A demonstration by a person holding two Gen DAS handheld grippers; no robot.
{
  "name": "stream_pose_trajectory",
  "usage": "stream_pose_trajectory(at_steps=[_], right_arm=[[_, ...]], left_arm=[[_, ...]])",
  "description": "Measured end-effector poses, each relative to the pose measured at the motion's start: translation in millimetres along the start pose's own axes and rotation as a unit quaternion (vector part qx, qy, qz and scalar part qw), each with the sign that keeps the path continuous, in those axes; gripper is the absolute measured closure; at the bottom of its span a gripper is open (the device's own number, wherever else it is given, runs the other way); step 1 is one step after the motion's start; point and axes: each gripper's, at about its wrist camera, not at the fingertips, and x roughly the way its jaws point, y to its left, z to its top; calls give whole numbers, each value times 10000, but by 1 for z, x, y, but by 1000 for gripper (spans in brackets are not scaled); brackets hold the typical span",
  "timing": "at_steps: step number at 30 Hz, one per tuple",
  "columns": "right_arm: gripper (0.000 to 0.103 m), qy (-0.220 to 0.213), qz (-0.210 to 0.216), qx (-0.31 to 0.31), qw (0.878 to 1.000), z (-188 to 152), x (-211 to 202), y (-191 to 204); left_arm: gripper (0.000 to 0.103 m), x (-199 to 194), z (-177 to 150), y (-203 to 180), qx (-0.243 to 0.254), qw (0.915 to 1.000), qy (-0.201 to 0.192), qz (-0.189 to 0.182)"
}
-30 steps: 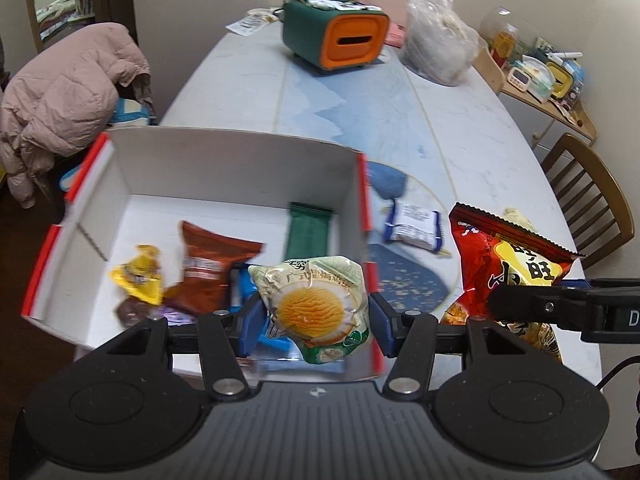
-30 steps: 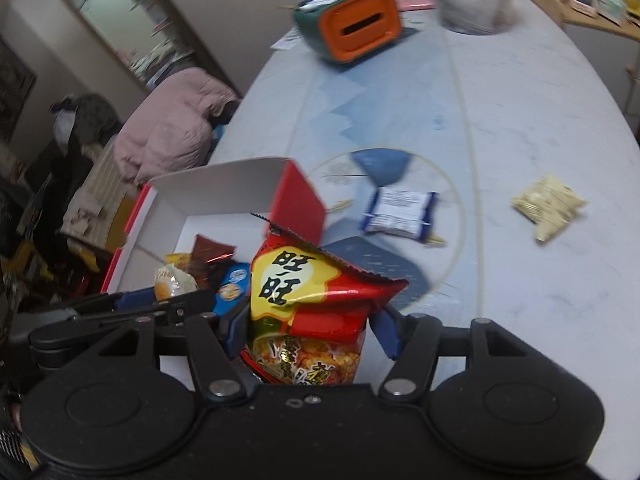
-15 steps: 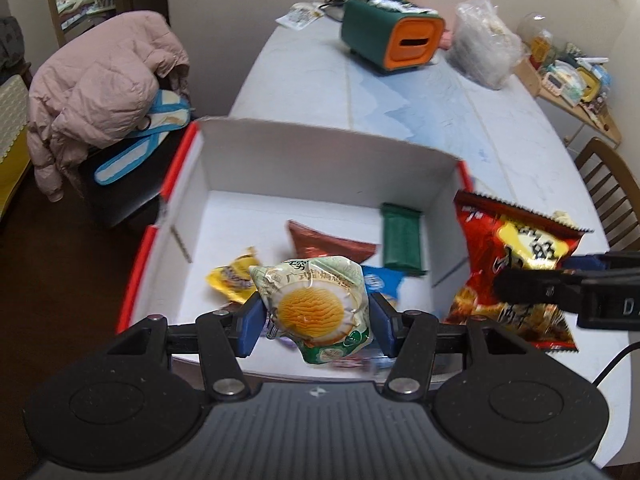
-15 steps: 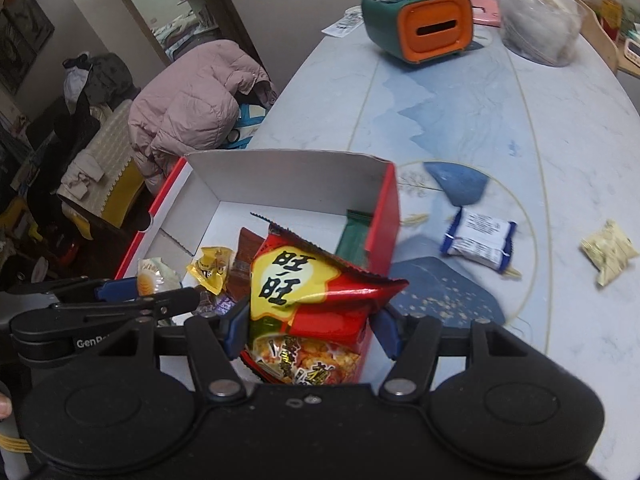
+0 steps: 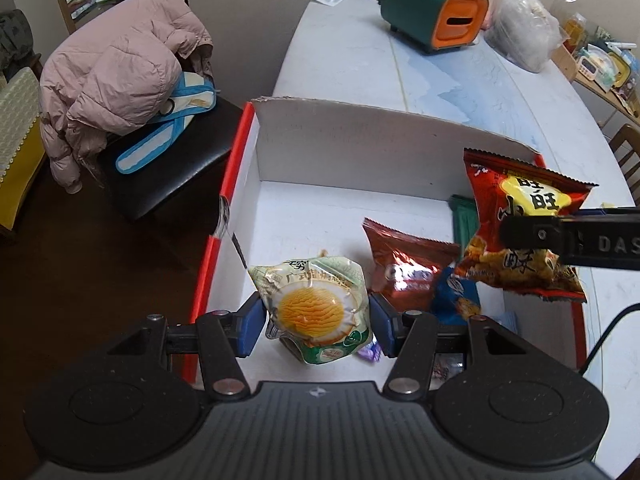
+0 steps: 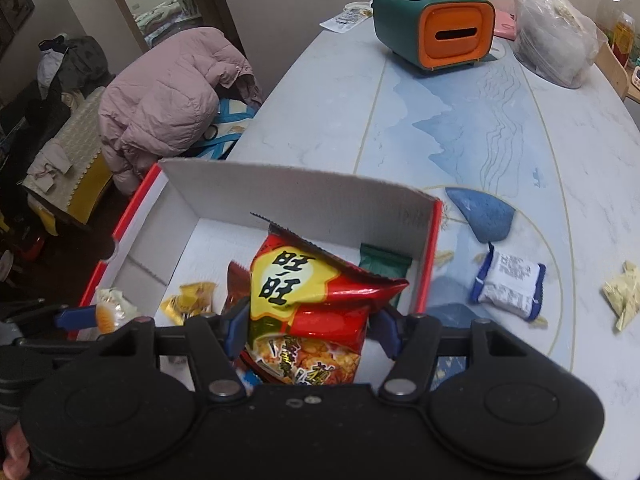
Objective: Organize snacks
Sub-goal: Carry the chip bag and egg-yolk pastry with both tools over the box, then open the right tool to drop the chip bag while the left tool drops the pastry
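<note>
My left gripper [image 5: 316, 322] is shut on a green-and-white egg snack packet [image 5: 314, 304] and holds it over the near left part of the white box with red sides [image 5: 360, 148]. My right gripper [image 6: 308, 330] is shut on a red-and-yellow snack bag [image 6: 312, 292] over the box's near right part; the bag also shows in the left wrist view [image 5: 520, 224]. A brown packet [image 5: 408, 264], a green bar [image 6: 382, 260], a yellow packet [image 6: 190, 296] and a blue packet [image 5: 456, 300] lie in the box.
On the table right of the box lie a blue-and-white packet [image 6: 508, 284] and a pale yellow wrapper [image 6: 624, 292]. A green-and-orange holder [image 6: 436, 32] and a plastic bag [image 6: 556, 44] stand at the far end. A chair with a pink jacket [image 5: 116, 80] is left of the table.
Both grippers have moved left and forward over the box, each still holding its snack. The red bag now hangs above the box's inside instead of beside it.
</note>
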Motion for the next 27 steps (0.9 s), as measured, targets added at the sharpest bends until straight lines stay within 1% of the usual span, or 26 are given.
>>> stream_pose_trajectory(at_steps=[6,12,15,20,23,27], right_arm=[[42,92,-208,-20,9997,14,24,5],[42,190,-289,-95,9994,18,39,10],[41,218,-252,-56,9994,19,43,10],[40,242,-272,37,9993,20,46,6],[39,245,-347,87,9991,21,46,4],[37,235,-328,120,9991,20,44,2]], left_arm=[[48,18,14,-4,173,9998,105,36],[48,36,19,-8,357,9990,248,68],[48,44,19,-10,403,9986,340,96],[46,48,17,-17,667,9969,333,237],[46,49,17,-19,720,9964,343,270],[44,49,16,-21,750,9961,372,294]])
